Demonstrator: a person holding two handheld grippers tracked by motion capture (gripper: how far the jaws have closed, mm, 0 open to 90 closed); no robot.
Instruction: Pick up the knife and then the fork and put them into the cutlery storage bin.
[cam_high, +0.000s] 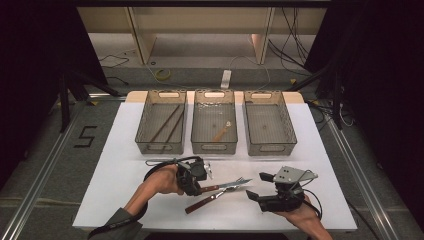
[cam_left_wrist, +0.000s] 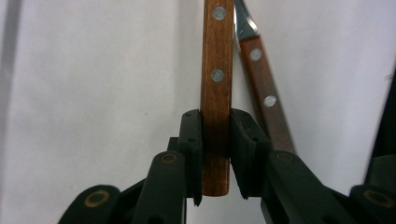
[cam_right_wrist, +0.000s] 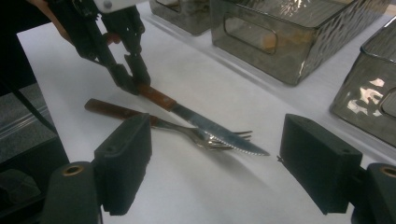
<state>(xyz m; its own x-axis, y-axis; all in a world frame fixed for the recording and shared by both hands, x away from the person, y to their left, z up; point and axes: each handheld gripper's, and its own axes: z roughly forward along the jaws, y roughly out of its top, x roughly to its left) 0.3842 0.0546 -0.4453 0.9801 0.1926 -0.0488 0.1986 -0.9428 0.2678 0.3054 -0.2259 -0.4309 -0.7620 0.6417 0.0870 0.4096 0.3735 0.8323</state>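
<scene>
Fingers (cam_left_wrist: 191, 140) of the left gripper (cam_left_wrist: 215, 158) clamp the knife's (cam_right_wrist: 196, 119) wooden handle end, probably for sorting into a bin (cam_high: 264, 147). It lies on the bench (cam_high: 120, 150), crossing the fork (cam_right_wrist: 187, 130). Right gripper (cam_right_wrist: 224, 163) fingers stand wide, holding nothing.

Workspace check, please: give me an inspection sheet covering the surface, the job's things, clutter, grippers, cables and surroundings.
Surface: white table top, bare around the cutlery.
Job's things: wooden-handled knife lies across a wooden-handled fork; three clear bins in a row behind, the left one holding two dark sticks, the middle one a small spoon-like utensil, the right one looks empty.
Clutter: nothing seen.
Grippers: left gripper has its fingers clamped on the knife handle; right gripper is open, aimed at the cutlery, touching nothing.
Cables: one trails from each gripper; more lie on the floor beyond the table.
Surroundings: dark curtains, wooden shelving behind, a "5" marked on the floor.
</scene>
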